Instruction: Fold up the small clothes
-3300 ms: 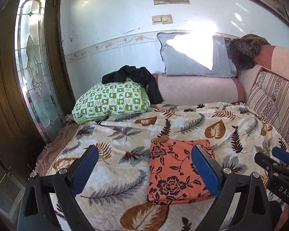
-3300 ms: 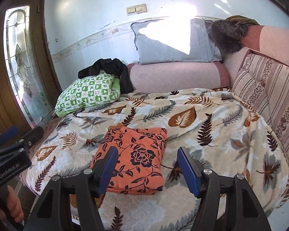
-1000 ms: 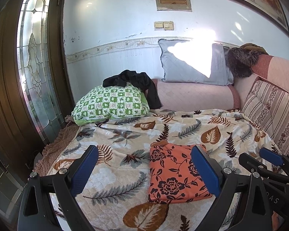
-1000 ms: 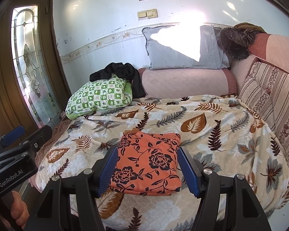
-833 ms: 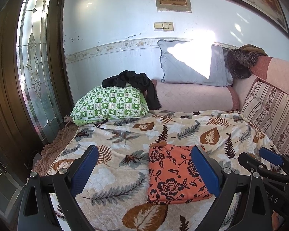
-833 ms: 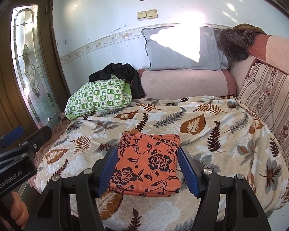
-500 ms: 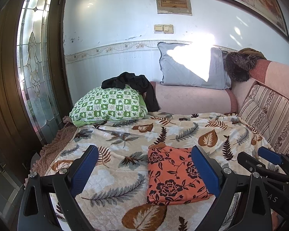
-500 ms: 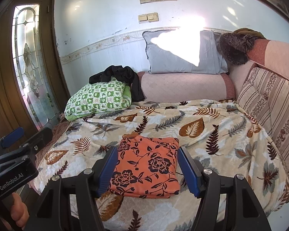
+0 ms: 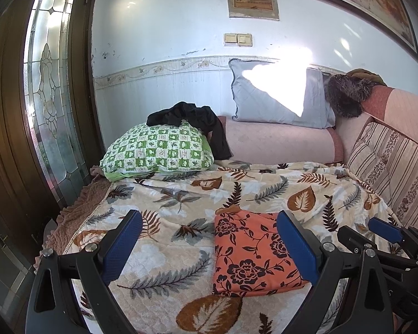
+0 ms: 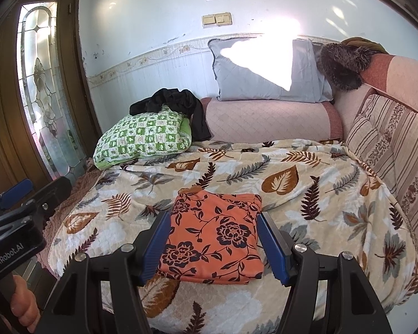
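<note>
From where I sit, my left gripper hangs spread wide with nothing between its blue pads, and my right gripper is likewise released, its jaws apart and clear of the cloth. Just beyond them the orange floral-print garment lies folded into a flat, neat rectangle near the front edge of the cream leaf-patterned blanket. I judge this piece done, so I am between items. Farther back, a crumpled black garment sits draped over the green-and-white checked pillow; fetching it calls for a long reach, then spreading it flat.
</note>
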A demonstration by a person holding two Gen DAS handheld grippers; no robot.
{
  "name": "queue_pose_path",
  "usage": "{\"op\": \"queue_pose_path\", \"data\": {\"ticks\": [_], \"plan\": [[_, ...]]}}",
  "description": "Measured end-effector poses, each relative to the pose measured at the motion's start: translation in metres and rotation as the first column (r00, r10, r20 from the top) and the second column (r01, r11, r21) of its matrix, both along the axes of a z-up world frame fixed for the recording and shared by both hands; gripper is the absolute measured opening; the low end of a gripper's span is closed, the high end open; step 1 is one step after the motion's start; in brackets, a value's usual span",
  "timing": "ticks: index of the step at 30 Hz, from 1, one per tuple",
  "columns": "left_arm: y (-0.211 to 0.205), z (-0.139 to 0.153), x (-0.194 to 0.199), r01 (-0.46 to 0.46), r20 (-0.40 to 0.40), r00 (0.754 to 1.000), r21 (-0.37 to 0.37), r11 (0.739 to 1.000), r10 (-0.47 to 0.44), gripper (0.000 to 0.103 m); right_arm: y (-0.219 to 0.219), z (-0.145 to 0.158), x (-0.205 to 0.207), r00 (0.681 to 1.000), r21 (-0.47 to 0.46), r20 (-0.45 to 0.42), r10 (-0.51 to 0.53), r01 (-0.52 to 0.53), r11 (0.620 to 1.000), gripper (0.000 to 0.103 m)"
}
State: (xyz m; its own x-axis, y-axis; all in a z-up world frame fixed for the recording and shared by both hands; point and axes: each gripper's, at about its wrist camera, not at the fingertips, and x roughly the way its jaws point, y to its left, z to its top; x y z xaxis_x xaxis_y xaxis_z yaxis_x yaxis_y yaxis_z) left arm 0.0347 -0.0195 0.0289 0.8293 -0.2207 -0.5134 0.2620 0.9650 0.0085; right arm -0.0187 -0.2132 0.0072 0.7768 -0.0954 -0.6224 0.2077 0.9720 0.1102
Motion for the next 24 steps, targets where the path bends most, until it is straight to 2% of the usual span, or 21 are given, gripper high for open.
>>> {"op": "queue_pose_path", "data": {"ticks": [16, 24], "plan": [[0.0, -0.003, 0.003, 0.01, -0.006, 1.0, -0.01, 1.0, -0.01, 0.097, 0.004, 0.002, 0.005, 1.0, -0.009, 0.001, -0.005, 0.005, 1.0, 0.068], [-0.002, -0.014, 0.016, 0.008, -0.035, 0.999, -0.003, 1.0, -0.008, 0.097, 0.005, -0.009, 0.019, 1.0, 0.006, -0.022, 0.016, -0.016, 1.0, 0.068]]}}
